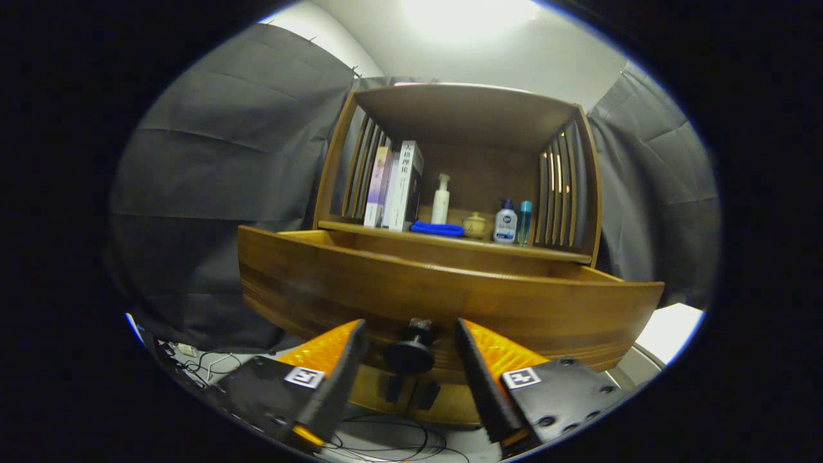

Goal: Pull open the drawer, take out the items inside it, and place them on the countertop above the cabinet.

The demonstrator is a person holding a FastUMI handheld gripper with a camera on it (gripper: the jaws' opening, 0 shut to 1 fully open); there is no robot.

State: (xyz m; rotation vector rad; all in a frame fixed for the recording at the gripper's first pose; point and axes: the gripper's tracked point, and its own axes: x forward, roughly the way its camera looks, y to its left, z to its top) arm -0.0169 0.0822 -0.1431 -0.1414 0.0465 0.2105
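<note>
The wide brown wooden drawer (450, 302) stands pulled out from the wooden cabinet, its curved front panel facing the gripper (411, 334). The drawer's inside is hidden behind that front panel, so its contents cannot be told. A round black knob (411, 352) juts from the middle of the drawer front, and the gripper's two fingers stand apart on either side of it, the knob in the gap between them and neither finger clearly pressing on it.

Above the drawer, the countertop (553, 252) carries an open wooden hutch (463, 116) with slatted sides. Inside the hutch, starting from the left wall, stand several upright books (395, 186). To their right stands a tall white pump bottle (441, 200), with a folded blue cloth (437, 229) lying in front of it. Next along are a small lidded beige jar (474, 225), a white bottle with a blue cap (505, 222) and a slim teal tube (524, 222), close by the right slats.

Below the drawer, loose black cables (386, 444) lie on the floor.
</note>
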